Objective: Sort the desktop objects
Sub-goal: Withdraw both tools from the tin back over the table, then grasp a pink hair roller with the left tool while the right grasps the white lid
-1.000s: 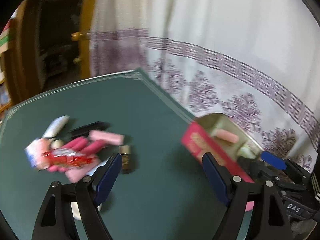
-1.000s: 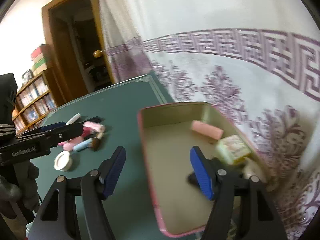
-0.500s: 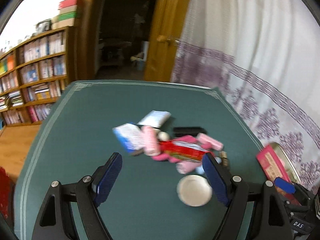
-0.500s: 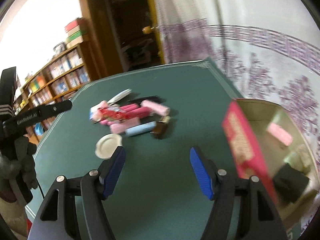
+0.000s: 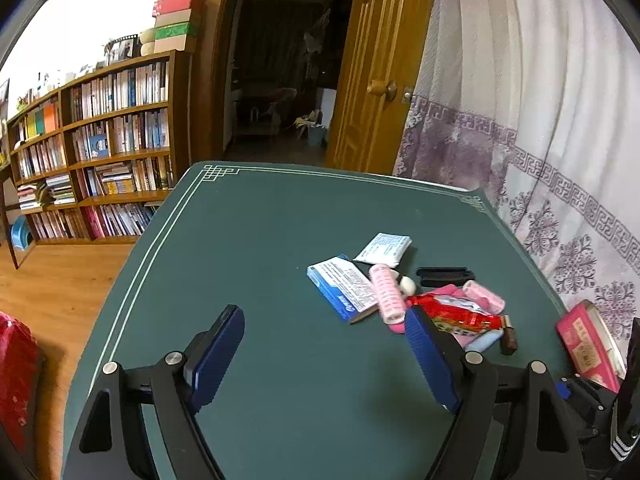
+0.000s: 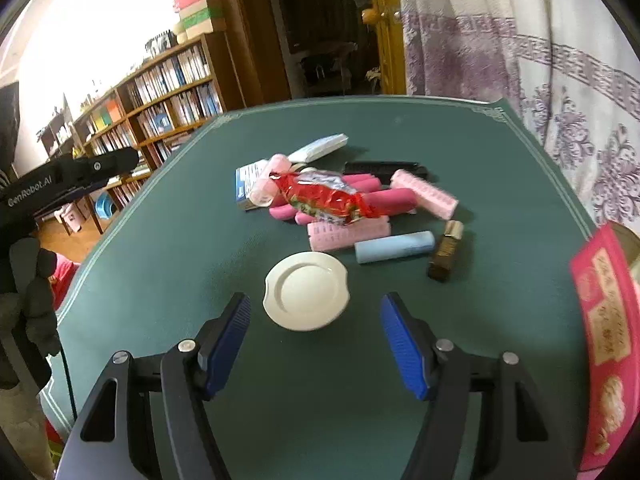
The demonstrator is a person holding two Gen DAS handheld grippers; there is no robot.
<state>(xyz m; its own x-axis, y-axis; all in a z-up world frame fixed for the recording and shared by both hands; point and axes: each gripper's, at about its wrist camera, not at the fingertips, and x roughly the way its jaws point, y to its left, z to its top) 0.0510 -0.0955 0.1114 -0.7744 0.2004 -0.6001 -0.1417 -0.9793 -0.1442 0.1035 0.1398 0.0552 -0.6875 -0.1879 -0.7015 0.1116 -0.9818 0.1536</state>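
A pile of small items lies on the green table (image 6: 192,240): a red snack packet (image 6: 326,198), pink hair rollers (image 6: 424,194), a blue-white box (image 6: 248,182), a white sachet (image 6: 320,146), a black comb (image 6: 384,168), a light blue tube (image 6: 394,247) and a brown lipstick (image 6: 446,252). A white round lid (image 6: 306,290) lies just in front of my open, empty right gripper (image 6: 316,340). My left gripper (image 5: 324,360) is open and empty over bare table, left of the pile (image 5: 420,296). The pink tin (image 6: 604,332) stands at the right edge.
The pink tin also shows in the left wrist view (image 5: 586,348), at the far right. A patterned curtain (image 5: 560,160) hangs along the table's right side. Bookshelves (image 5: 92,152) and an open doorway (image 5: 288,80) lie beyond the far edge. The table's left edge drops to wooden floor (image 5: 52,280).
Both grippers have swung left, away from the pink tin and toward the pile. The tin has slid to the right edge of both views. Both grippers stay open.
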